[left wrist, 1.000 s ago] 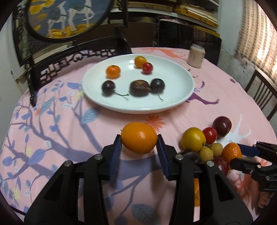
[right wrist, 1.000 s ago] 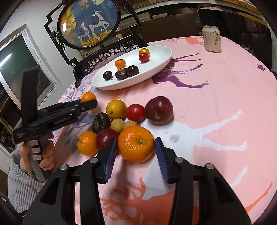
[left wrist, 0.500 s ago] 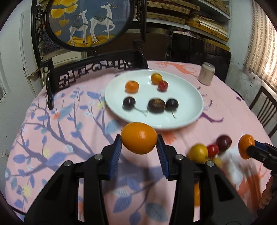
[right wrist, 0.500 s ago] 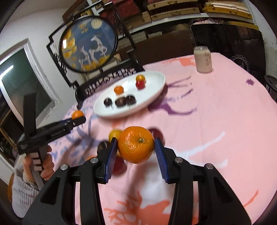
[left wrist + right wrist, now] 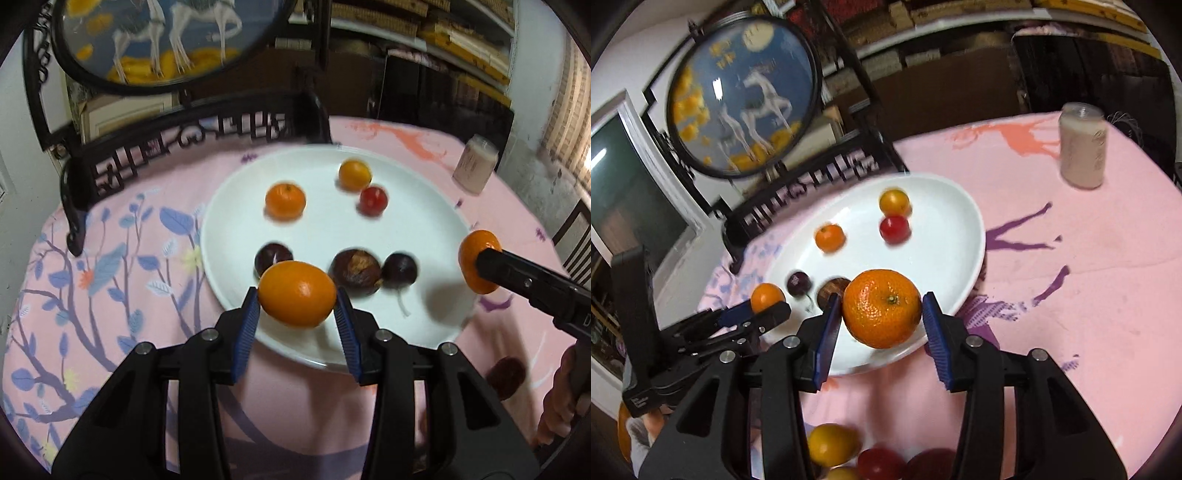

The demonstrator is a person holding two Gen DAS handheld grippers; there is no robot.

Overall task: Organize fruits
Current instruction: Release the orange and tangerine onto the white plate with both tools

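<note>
An orange [image 5: 296,293] is clamped in the left tongs [image 5: 297,315] over the near left rim of the plate [image 5: 439,221]. A mandarin [image 5: 882,308] is gripped by the right tongs [image 5: 882,321] over the near right rim. Bare plate lies just beyond both.

No text could be read. The can [image 5: 1083,146] at the table's far side carried only a blurred mark, and pale lettering on the left gripper's [image 5: 768,303] handle was too small to make out.
</note>
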